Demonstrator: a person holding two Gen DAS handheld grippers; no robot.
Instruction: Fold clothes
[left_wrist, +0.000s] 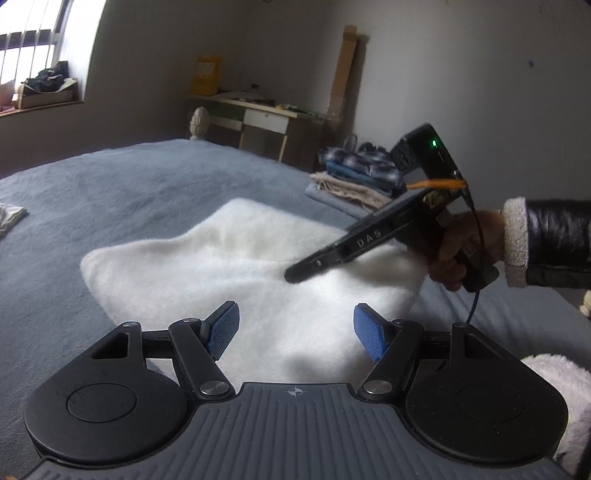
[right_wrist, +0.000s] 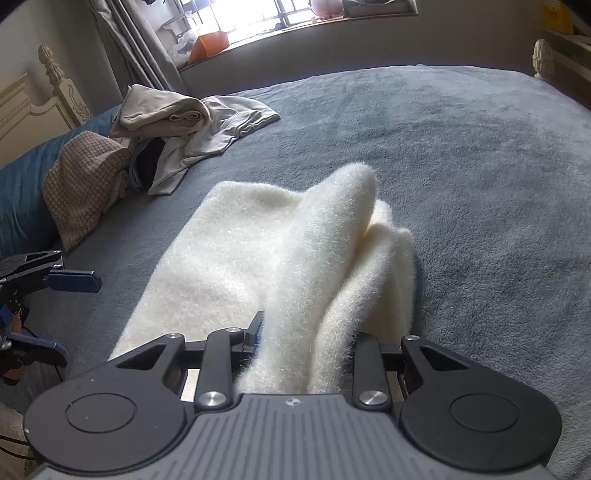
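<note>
Fleece — a white fluffy garment (right_wrist: 236, 258) — lies on the grey-blue bedspread (right_wrist: 480, 184), one bunched fold pinched between the right gripper's (right_wrist: 306, 350) pads. Left gripper (left_wrist: 295, 332) hovers just above the cloth, blue pads (left_wrist: 223, 332) spread wide, empty.

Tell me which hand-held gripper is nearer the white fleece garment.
Right. The right hand-held gripper is clamped on the white fleece garment; the left hand-held gripper hangs open just above it, touching nothing.
</note>
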